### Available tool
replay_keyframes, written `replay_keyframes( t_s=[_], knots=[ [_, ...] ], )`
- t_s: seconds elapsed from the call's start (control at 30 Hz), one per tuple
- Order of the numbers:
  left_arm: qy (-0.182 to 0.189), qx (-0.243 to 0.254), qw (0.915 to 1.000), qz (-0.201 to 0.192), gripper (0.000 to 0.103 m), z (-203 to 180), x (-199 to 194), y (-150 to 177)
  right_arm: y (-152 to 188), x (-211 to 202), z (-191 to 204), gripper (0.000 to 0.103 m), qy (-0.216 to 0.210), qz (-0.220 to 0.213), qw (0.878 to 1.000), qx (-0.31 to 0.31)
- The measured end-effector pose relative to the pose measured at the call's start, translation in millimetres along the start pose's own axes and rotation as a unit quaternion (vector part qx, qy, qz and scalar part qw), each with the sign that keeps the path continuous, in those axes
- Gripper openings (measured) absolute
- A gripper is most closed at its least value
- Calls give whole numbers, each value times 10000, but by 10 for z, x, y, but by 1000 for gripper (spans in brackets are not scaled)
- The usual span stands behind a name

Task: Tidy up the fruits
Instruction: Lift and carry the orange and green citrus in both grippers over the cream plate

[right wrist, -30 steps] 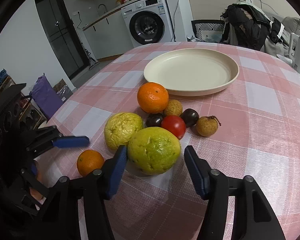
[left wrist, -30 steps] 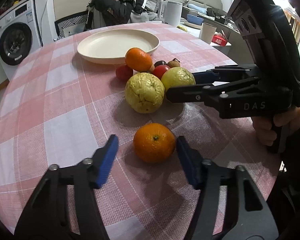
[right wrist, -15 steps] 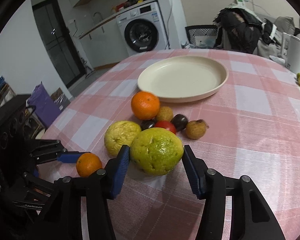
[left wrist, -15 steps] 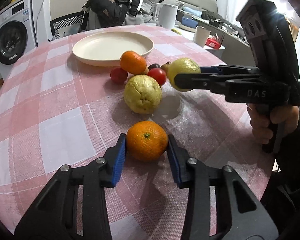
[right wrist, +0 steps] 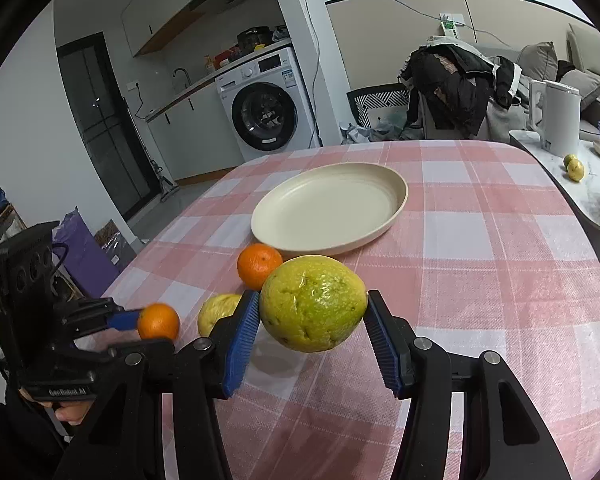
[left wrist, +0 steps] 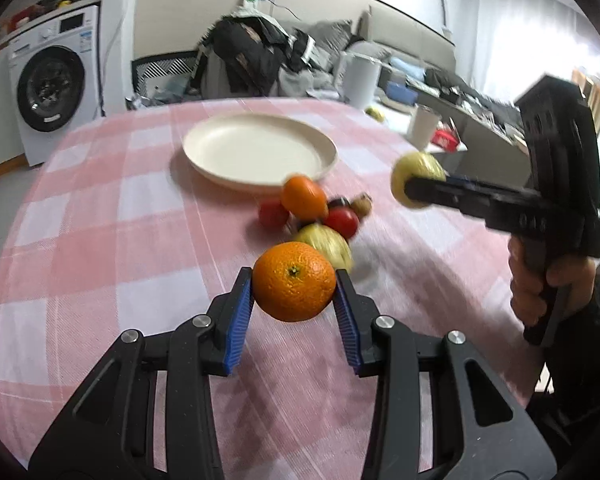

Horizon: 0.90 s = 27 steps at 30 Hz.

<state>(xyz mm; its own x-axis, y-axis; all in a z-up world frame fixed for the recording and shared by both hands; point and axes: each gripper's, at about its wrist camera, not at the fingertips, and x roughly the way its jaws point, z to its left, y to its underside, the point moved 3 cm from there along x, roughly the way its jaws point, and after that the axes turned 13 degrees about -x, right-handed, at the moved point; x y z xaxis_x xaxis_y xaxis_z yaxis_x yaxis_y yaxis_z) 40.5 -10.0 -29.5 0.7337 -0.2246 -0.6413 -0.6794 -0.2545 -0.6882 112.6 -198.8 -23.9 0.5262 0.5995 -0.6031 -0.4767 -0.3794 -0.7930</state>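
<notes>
Both fruits have left the tablecloth since a second ago: the left gripper (left wrist: 294, 306), whose fingers then stood wide on either side of the orange (left wrist: 294, 281), is now clamped on it and holds it in the air at the centre of the left wrist view, and the right gripper (right wrist: 312, 334) has pinched the large yellow-green fruit (right wrist: 313, 303), possibly a guava, and raised it to the middle of its own view. Each pair of blue pads presses flat on the widest part of its fruit, so neither looks likely to roll out. The cream plate (right wrist: 396, 200) sits empty above centre in both views, well apart from the two grippers, and it seems the natural place to put the fruit. To do this step well, carry one fruit at a time over the rim, lower it until it touches the plate before letting go, and set the round orange toward the middle so it cannot roll off. A second orange (right wrist: 259, 265), a wrinkled yellow fruit (right wrist: 216, 312) and several small red and dark fruits (left wrist: 342, 222), blurred in the left view, lie between the grippers and the plate; pass over them, not through them. Keep the two grippers from crossing at the plate.
</notes>
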Motion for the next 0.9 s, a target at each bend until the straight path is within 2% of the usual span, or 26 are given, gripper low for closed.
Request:
replay_keyframes(
  t_s=[0.3,0.53,0.9],
  knots=[
    [3,-229,9993,-308,36,57,13,-284,-125,43,13,55,-34,-33,9999,-112],
    [-127,-199,9984,-520,36,29,88,-515,-209,67,-1,55,-42,-83,9998,-164],
    [-204,-239,9973,-659,36,72,275,-803,-340,155,-81,55,59,-116,9998,-126]
  ],
)
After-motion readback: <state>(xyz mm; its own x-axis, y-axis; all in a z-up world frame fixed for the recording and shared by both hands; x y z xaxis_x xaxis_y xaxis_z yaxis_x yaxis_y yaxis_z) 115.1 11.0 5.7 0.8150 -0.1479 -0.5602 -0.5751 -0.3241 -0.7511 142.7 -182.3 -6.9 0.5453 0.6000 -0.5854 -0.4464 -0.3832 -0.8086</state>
